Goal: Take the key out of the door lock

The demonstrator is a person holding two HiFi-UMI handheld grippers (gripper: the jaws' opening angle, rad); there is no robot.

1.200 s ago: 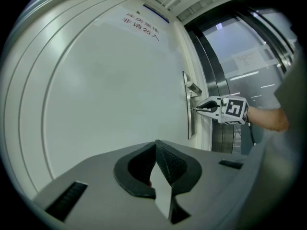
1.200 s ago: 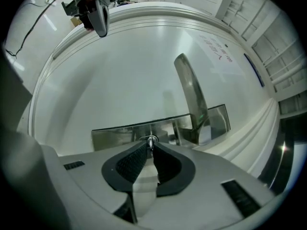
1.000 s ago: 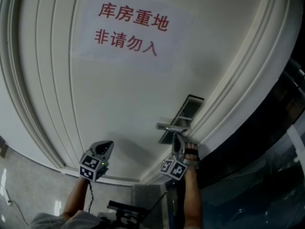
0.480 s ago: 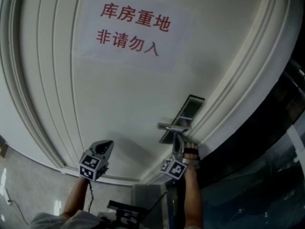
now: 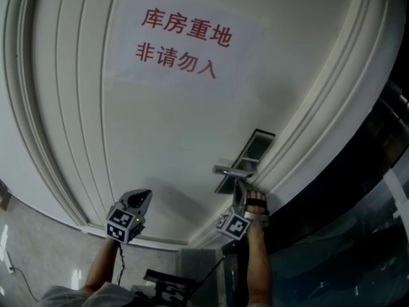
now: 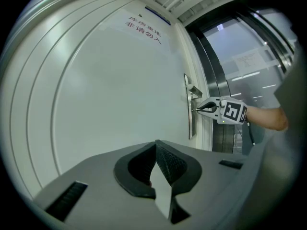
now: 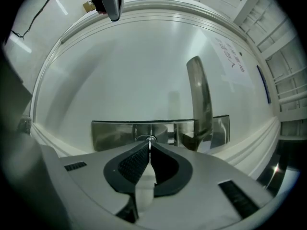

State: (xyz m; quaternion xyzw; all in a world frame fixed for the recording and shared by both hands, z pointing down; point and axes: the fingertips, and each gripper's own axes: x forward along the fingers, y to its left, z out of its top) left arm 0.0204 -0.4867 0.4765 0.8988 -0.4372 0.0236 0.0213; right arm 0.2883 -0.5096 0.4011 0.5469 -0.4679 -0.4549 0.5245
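A steel lock plate (image 5: 250, 151) with a lever handle (image 5: 229, 169) sits on the white door (image 5: 172, 126). My right gripper (image 5: 238, 184) points level at the plate below the handle. Its jaws have just been closing and now pinch the thin metal key (image 7: 150, 139), which sticks out of the keyhole in the plate (image 7: 112, 134). The left gripper view shows the right gripper (image 6: 198, 109) from the side, with its tips at the plate (image 6: 190, 123). My left gripper (image 5: 142, 196) hangs to the left, away from the door, its jaws (image 6: 156, 143) shut on nothing.
A white paper sign with red characters (image 5: 182, 40) is stuck on the door above. The handle (image 7: 200, 97) juts out just right of the key. The moulded door frame (image 5: 332, 101) and dark glass panels (image 5: 358, 235) lie to the right.
The head view has shifted very slightly. Both grippers stay where they were, the right one at the lock.
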